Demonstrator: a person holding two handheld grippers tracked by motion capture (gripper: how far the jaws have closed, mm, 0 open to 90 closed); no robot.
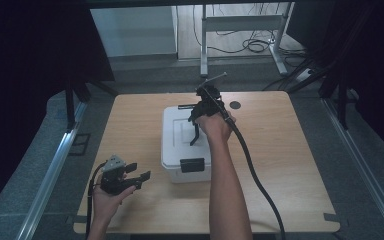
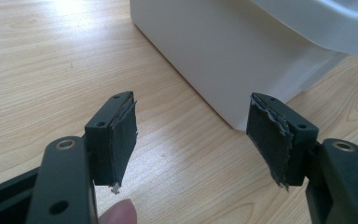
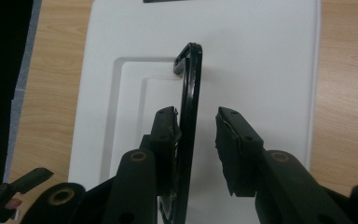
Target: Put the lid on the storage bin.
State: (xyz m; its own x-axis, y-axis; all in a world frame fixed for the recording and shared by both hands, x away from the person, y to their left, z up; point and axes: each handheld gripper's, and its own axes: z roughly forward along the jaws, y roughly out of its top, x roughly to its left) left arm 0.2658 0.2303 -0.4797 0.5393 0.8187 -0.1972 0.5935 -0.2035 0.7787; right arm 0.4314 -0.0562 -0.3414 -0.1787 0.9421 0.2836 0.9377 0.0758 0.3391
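White box (image 1: 187, 145) sits mid-table (image 1: 290, 165), black latch at its near side. Right gripper (image 1: 196, 131) is over the lid, its jaws apart around the raised black handle (image 3: 189, 107); left pad touching it, right pad clear. Left gripper (image 1: 142, 176) held low near the box's front-left corner (image 2: 233, 70), jaws wide apart, nothing between

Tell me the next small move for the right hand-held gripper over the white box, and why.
Probably close the right hand-held gripper on the black handle. The handle stands raised from the lid of the white box and lies between the open jaws, against one pad, with a gap to the other, so nothing grips it yet.
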